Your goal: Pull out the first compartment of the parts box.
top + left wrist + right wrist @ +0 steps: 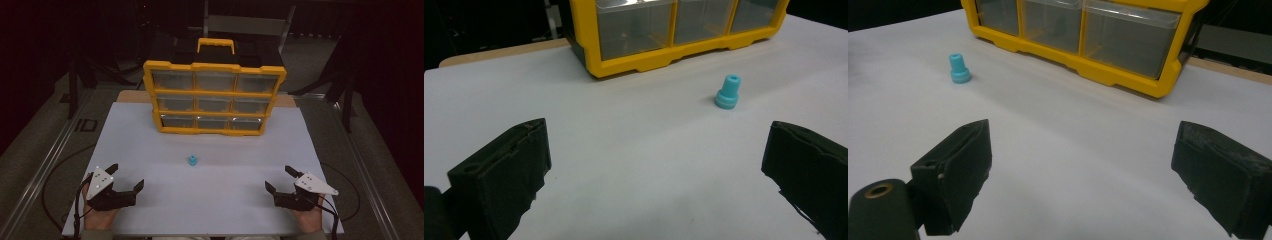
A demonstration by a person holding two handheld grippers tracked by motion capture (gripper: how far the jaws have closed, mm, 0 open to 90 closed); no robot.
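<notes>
A small light-blue stepped plastic piece (192, 160) stands upright on the white table top, midway between the hands; it also shows in the left gripper view (728, 92) and the right gripper view (959, 68). Behind it stands a yellow organiser (214, 95) with three rows of clear drawers and a handle on top. My left gripper (126, 176) rests at the front left, jaws wide apart and empty. At the front right my right gripper (280, 179) is open too, nothing between its jaws. Both point toward the blue piece from a distance.
The white board (210, 210) covers a table with a wooden edge showing behind the organiser. Metal rails run along both sides. Cables trail from each gripper off the front corners. Dark stands and frames stand beyond the table.
</notes>
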